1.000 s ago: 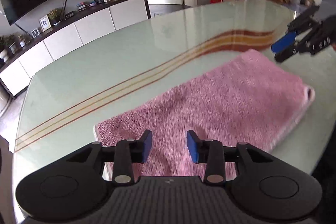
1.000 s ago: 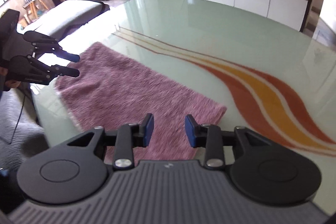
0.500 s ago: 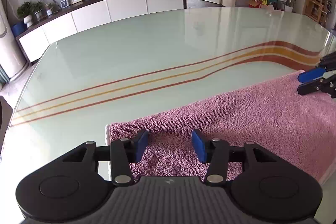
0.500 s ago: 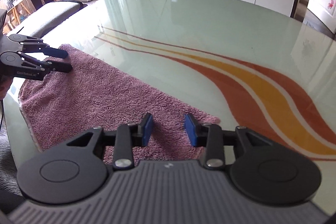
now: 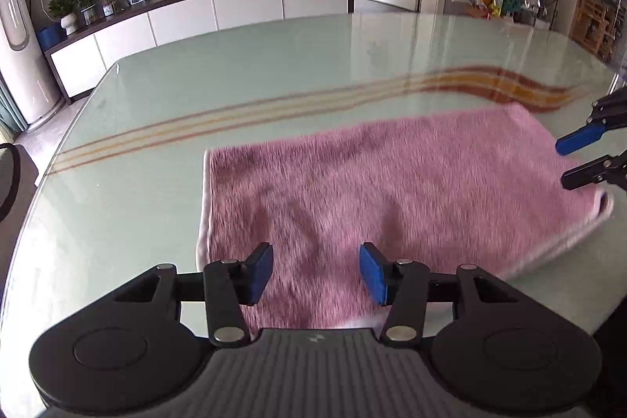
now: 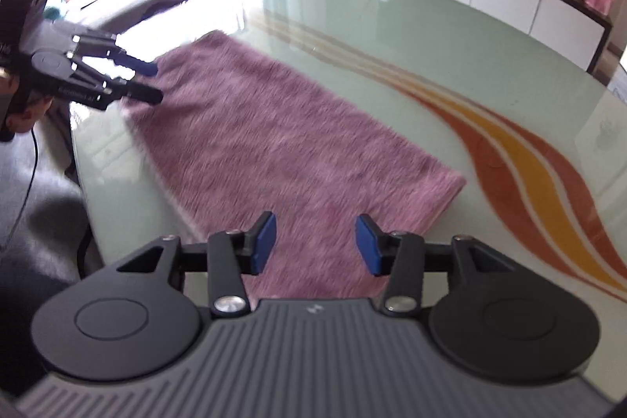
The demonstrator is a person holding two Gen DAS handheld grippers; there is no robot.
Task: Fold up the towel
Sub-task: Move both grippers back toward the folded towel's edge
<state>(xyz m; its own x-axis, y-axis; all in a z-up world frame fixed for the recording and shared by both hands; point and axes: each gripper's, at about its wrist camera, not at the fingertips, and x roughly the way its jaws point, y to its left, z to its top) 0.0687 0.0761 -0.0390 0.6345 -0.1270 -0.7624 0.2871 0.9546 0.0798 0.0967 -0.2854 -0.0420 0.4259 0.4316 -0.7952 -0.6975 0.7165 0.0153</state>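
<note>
Pink towel (image 5: pixel 392 190) of fluffy, deep-pile terry cloth lying flat as a long rectangle on the desk (image 5: pixel 274 65), a glossy pale-green glass top with rounded edges, crossed by curving bands of orange, red and yellow (image 6: pixel 529 159) that narrow into thin stripes. One long side of the towel lies near the desk's front edge; its short end in the left wrist view shows a pale hemmed border (image 5: pixel 203 206), while the opposite end in the right wrist view is a thick, rounded corner, suggesting more than one layer. Left tongs (image 5: pixel 316 273): black hinged fingers tipped with flat blue pads (image 5: pixel 260 271), standing apart above the towel's near edge by the hemmed end, holding nothing. Right tongs (image 6: pixel 315 247): same build, also spread apart, poised over the towel's other end with nothing between them. Each tool appears in the other's view, the right tongs (image 5: pixel 580 159) at the far right edge over the towel's end and the left tongs (image 6: pixel 147 81) at the far left beside the towel's corner, both with a gap between the tips. Background: a long white cabinet (image 5: pixel 215 14) with a dark top carrying small framed photos and potted plants.
</note>
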